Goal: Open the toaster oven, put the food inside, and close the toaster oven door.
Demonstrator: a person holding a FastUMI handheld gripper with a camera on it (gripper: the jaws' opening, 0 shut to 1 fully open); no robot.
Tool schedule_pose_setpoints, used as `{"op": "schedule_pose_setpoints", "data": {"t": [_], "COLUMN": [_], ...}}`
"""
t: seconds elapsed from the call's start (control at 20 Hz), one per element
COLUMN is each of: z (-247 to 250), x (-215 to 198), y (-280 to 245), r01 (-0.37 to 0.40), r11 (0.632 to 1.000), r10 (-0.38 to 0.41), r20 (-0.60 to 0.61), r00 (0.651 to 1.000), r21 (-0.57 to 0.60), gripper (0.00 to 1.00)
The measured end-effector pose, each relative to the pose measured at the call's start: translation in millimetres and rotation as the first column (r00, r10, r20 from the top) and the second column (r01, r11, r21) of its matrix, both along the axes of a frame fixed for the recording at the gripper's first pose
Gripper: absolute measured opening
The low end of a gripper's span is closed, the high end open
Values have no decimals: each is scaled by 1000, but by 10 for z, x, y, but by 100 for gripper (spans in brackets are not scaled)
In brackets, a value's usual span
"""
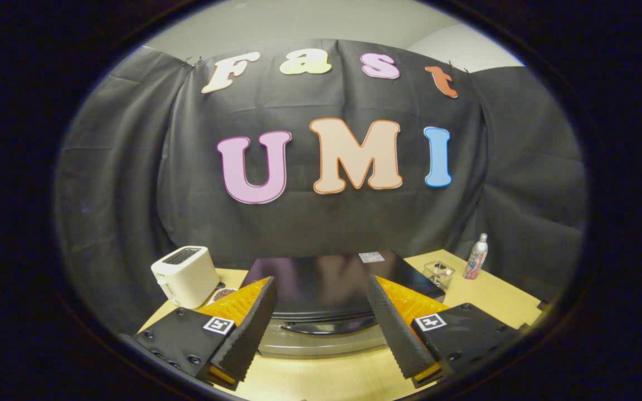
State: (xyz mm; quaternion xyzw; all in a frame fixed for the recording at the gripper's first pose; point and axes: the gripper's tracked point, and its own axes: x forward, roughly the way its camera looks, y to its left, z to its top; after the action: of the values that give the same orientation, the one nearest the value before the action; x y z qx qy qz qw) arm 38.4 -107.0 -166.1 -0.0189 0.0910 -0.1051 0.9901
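A white pop-up toaster [185,277] stands at lower left on the wooden surface [499,295]. At lower right sit a small clear container [438,274] and, just beside it, an upright spray bottle [476,257].

Toaster oven [321,289] centre on table [499,295]; toaster [185,275] left, bottle [476,257] right.

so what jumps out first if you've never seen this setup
The hand-held gripper stands open, its two black ridged fingers spread either side of a glossy black toaster oven, door shut, just ahead on the pale wooden table. Left of the oven sits a white slot toaster; to its right, a pink-and-white bottle.
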Motion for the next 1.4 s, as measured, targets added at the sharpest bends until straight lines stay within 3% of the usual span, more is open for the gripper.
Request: {"op": "schedule_pose_setpoints", "data": {"t": [0.4, 0.7, 1.4], "z": [-602, -664, -680], "x": [263, 347, -25], "y": [-212, -219, -234], "r01": [33, 33, 42], "r11": [998, 999, 999], "r10": [-31, -33, -47], "r20": [-30, 6, 166], "r00": [999, 999, 985], "r21": [62, 39, 32], "gripper": [100, 100, 100]}}
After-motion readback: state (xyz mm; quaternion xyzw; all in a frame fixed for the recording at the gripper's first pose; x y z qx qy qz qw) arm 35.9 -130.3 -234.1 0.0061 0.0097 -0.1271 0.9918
